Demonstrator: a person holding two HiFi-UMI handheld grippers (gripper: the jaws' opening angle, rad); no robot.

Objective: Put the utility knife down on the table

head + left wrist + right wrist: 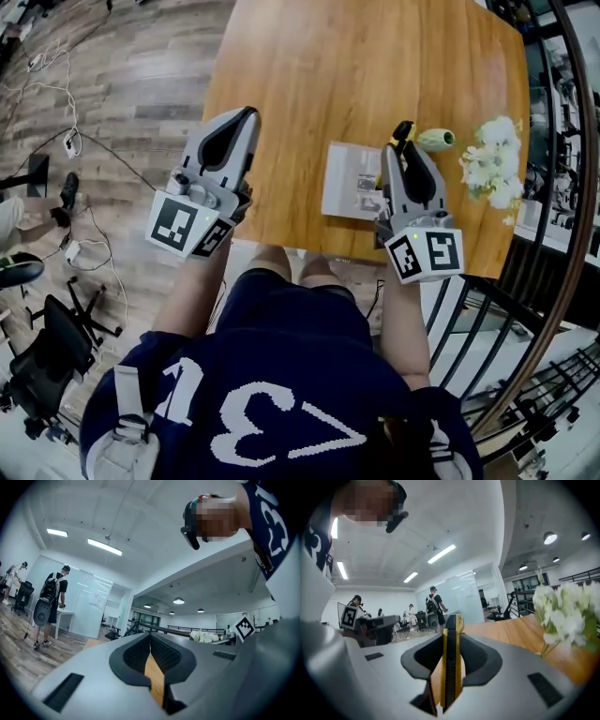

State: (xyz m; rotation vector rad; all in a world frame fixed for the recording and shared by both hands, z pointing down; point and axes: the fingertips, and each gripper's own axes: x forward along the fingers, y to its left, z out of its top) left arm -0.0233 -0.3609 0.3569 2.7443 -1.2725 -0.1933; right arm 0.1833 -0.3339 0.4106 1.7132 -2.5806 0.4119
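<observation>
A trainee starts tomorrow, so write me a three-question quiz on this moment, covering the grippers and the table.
1. True or false: the left gripper holds the yellow-and-black utility knife.
2. In the head view, what lies on the wooden table just left of the right gripper? A: a white printed sheet. B: a red mug. C: a blue cloth.
3. Fill in: the right gripper's jaws are ____ on the knife.

Key: 1 false, as the left gripper is shut and empty; 2 A; 3 shut.

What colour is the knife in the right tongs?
Yellow utility knife with black centre; clearest in right gripper view.
</observation>
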